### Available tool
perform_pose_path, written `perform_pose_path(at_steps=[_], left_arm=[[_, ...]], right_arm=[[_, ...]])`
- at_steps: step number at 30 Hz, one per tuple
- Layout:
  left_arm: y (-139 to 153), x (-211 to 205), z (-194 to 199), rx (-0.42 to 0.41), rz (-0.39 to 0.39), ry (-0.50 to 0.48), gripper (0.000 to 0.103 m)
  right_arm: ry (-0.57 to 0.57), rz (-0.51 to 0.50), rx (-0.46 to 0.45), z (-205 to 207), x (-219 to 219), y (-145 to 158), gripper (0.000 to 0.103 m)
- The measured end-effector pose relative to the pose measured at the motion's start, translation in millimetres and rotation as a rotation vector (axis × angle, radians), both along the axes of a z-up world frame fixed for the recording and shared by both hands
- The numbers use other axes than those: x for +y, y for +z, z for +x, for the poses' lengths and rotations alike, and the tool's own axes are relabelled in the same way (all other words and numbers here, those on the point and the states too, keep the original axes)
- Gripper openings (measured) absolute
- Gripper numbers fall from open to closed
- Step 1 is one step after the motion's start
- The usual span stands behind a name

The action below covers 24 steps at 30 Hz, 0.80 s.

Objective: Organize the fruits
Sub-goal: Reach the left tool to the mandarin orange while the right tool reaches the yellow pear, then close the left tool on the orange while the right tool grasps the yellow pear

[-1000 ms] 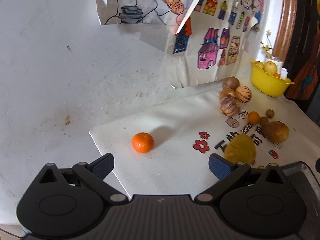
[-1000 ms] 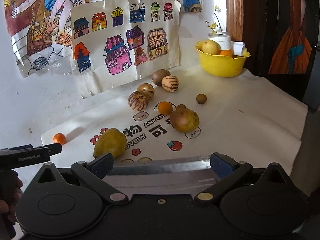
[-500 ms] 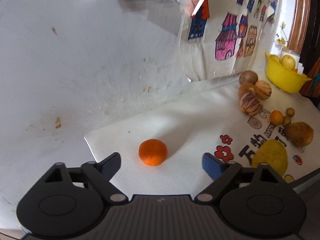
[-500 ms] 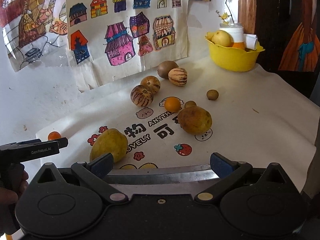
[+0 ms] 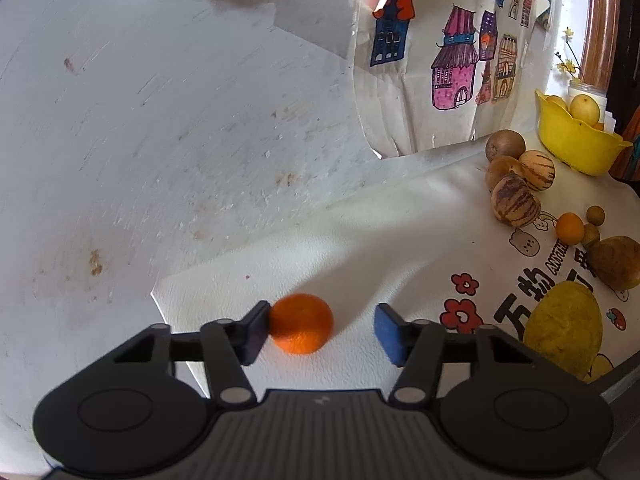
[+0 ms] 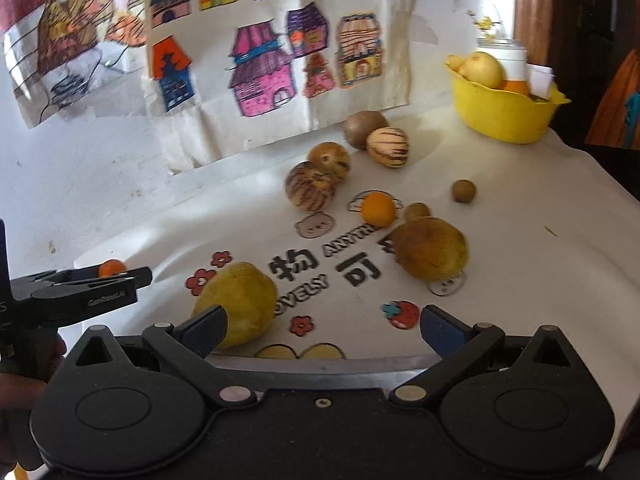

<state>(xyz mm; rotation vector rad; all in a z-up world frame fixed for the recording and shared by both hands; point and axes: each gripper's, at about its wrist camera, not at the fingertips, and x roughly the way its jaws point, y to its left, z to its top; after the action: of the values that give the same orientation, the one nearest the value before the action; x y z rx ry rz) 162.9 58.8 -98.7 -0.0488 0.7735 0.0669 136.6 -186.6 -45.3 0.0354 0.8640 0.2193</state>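
Observation:
A small orange (image 5: 302, 322) lies near the left corner of the white printed mat (image 5: 360, 248). My left gripper (image 5: 322, 332) is low over it with its jaws closing. The orange sits between them: the left pad (image 5: 256, 330) touches it, while the right pad (image 5: 386, 334) is still a gap away. In the right wrist view the same orange (image 6: 112, 267) peeks out behind the left gripper's fingers (image 6: 100, 294). My right gripper (image 6: 323, 326) hangs open over the mat's front edge, holding nothing. A large yellow fruit (image 6: 236, 304) lies just past its left finger.
A yellow bowl (image 6: 500, 116) with fruit stands at the back right. Striped melons (image 6: 310, 186), a small orange fruit (image 6: 378, 209), a big brown fruit (image 6: 430, 248) and small brown balls are scattered mid-mat. Drawings hang on the wall behind. A metal tray edge (image 6: 320, 362) lies under the right gripper.
My left gripper came down and forward onto the small orange, and its jaws narrowed around it. My right gripper moved closer to the fruit on the mat, still open.

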Motion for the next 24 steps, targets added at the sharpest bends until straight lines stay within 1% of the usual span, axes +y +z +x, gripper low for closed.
perform_pose_path(at_steps=[1,2,3,4,10,12,19,21,24], left_arm=[[-0.2,0.1,0.2,-0.002,0.001,-0.001,0.055],[-0.1,0.7,0.0,-0.004,0.002,-0.002,0.049],[-0.1,1.1,-0.1,-0.006,0.004,-0.002,0.041],[-0.3,1.4,0.5,-0.007,0.005,-0.002,0.037],[0.6,7.2,-1.1,-0.008,-0.025,-0.011,0.035],[0.5,8.9,-2.1,-0.009,-0.031,-0.010,0.035],[-0.1,12.3,-4.6,-0.016,-0.041,-0.007,0.035],[0.0,12.5,-4.9,-0.017,-0.044,-0.007,0.035],[0.2,12.8,-6.4,-0.019,-0.043,-0.008,0.035]], right_arm=[[0.011,0.000,0.000,2.1,4.4,-0.8,0.102],[0.023,-0.001,0.000,4.4,9.1,-1.5,0.102],[0.037,-0.005,0.000,7.4,14.1,-2.8,0.102],[0.049,-0.009,0.002,10.3,18.8,-4.2,0.102],[0.116,-0.023,0.037,30.5,43.3,-16.7,0.096],[0.122,-0.023,0.058,34.4,49.0,-19.5,0.089],[0.127,-0.020,0.100,38.5,60.4,-27.9,0.079],[0.125,-0.010,0.112,39.3,60.9,-29.0,0.071],[0.124,0.005,0.125,40.2,62.6,-30.8,0.067]])
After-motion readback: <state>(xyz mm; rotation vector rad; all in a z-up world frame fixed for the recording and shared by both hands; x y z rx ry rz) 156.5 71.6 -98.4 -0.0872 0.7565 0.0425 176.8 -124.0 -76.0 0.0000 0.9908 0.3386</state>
